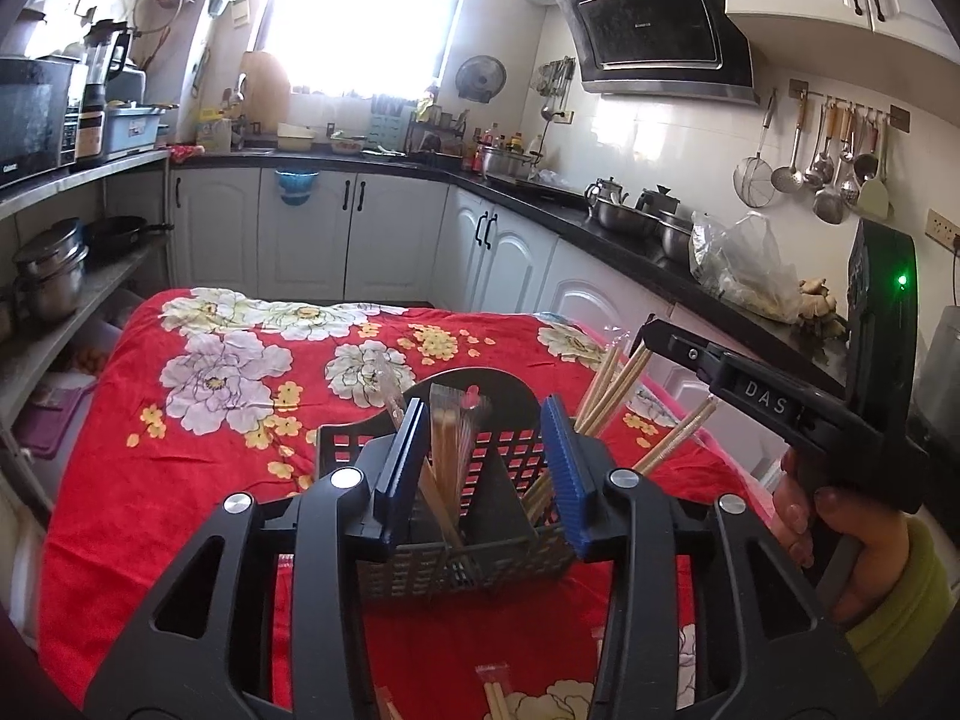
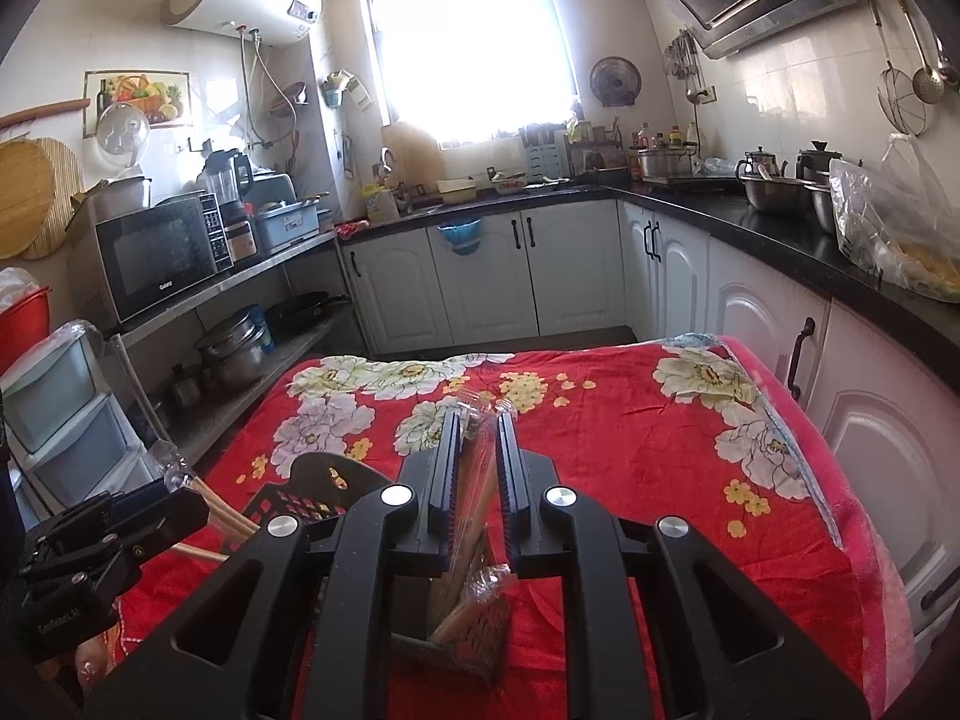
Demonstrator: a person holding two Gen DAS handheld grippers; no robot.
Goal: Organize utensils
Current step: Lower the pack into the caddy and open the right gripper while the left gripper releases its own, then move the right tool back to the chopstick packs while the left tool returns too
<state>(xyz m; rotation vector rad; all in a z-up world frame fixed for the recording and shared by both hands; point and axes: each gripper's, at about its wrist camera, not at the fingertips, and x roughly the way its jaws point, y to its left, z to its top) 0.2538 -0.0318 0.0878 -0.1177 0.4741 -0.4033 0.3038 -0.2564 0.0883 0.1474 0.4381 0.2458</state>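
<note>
A black slotted utensil basket [image 1: 504, 474] stands on the red floral cloth [image 1: 240, 420], holding wrapped chopsticks [image 1: 456, 438] and bare wooden chopsticks [image 1: 618, 384]. My left gripper [image 1: 486, 414] is open just above the basket, its blue pads either side of the wrapped chopsticks, not touching them. My right gripper [image 2: 477, 426] is nearly shut around a plastic-wrapped pack of chopsticks [image 2: 474, 516] whose lower end sits in a basket compartment; it also shows in the left wrist view [image 1: 654, 330], at the right. The basket [image 2: 312, 492] shows at left in the right wrist view.
More wrapped chopsticks [image 1: 498, 690] lie on the cloth near the front edge. Counters with pots [image 1: 624, 216], a plastic bag [image 1: 738, 264] and white cabinets run along the right and back. Shelves with a microwave [image 2: 162, 252] and pans stand at the left.
</note>
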